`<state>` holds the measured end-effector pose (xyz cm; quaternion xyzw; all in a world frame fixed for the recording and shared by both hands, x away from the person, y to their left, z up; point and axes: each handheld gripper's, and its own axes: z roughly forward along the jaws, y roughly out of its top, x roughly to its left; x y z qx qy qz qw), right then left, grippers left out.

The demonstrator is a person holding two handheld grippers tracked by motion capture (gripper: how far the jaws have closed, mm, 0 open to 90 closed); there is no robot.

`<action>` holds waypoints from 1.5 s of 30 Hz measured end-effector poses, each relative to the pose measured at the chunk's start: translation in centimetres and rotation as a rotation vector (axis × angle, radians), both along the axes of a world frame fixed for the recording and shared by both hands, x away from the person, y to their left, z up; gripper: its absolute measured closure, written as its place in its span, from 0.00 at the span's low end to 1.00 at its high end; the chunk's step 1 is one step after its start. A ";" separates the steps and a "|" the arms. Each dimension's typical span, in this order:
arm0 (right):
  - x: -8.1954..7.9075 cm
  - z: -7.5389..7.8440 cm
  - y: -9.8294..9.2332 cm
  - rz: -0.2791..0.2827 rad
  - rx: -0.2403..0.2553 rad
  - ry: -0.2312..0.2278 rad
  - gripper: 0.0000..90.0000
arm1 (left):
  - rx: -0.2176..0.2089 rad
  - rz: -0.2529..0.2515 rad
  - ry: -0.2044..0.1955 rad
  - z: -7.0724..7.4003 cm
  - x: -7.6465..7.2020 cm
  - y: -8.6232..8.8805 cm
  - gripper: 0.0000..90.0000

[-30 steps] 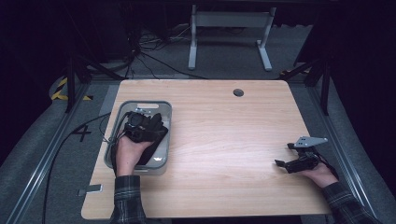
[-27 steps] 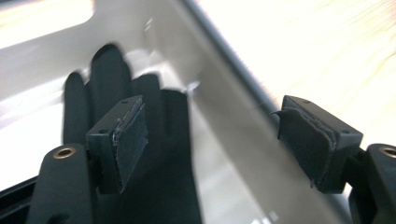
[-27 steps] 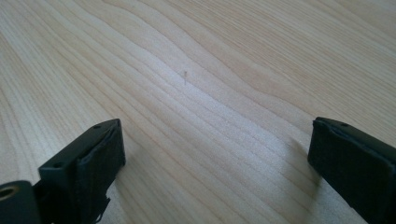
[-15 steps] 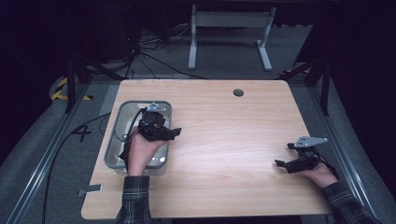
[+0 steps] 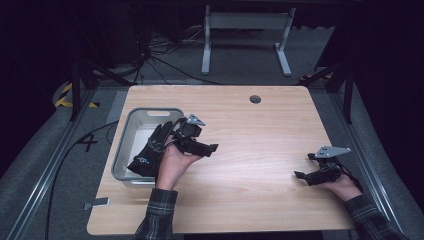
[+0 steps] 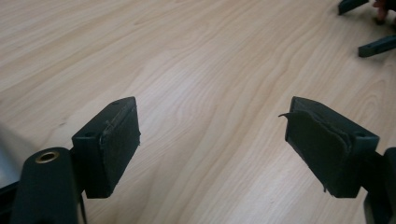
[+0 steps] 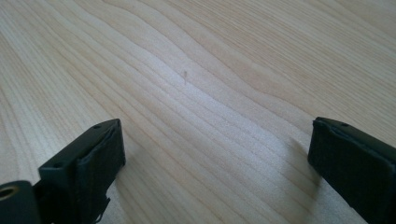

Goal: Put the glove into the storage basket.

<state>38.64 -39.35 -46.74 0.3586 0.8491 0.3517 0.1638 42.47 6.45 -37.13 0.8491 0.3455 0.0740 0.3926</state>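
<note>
The left hand-held gripper (image 5: 202, 145) hangs tilted, its jaws just opened wide with nothing between them. The right hand-held gripper (image 5: 306, 174) rests low, jaws apart and empty.

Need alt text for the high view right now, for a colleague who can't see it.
The left gripper, jaws open and empty, sits just right of a grey metal tray on a wooden table. The right gripper rests open near the table's right edge.

A black glove (image 5: 150, 152) lies crumpled, draped over the right wall of the grey metal tray (image 5: 121, 150).
</note>
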 end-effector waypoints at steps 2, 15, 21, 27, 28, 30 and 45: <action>0.0 0.0 0.0 0.000 0.000 0.000 0.05 | 0.014 -0.009 0.000 -0.4 -0.1 -0.9 0.19; 0.0 0.0 0.0 0.000 0.000 0.000 0.05 | 0.064 -0.071 -0.002 -3.1 -1.0 -5.0 0.17; 0.0 0.0 0.0 0.000 0.000 0.000 0.05 | 0.077 -0.084 -0.014 -4.3 -1.6 -6.5 0.16; 0.0 0.0 0.0 0.000 0.000 0.000 0.05 | 0.091 -0.102 -0.009 -5.4 -2.0 -7.8 0.16; 0.0 0.0 0.0 0.000 0.000 0.000 0.05 | 0.095 -0.099 -0.012 -5.6 -2.1 -8.0 0.14; 0.0 0.0 0.0 0.000 0.000 0.000 0.05 | 0.103 -0.102 -0.004 -6.2 -2.2 -8.5 0.13; 0.0 0.0 0.0 0.000 0.000 0.000 0.05 | 0.205 -0.141 0.024 -9.0 -3.0 -11.6 0.03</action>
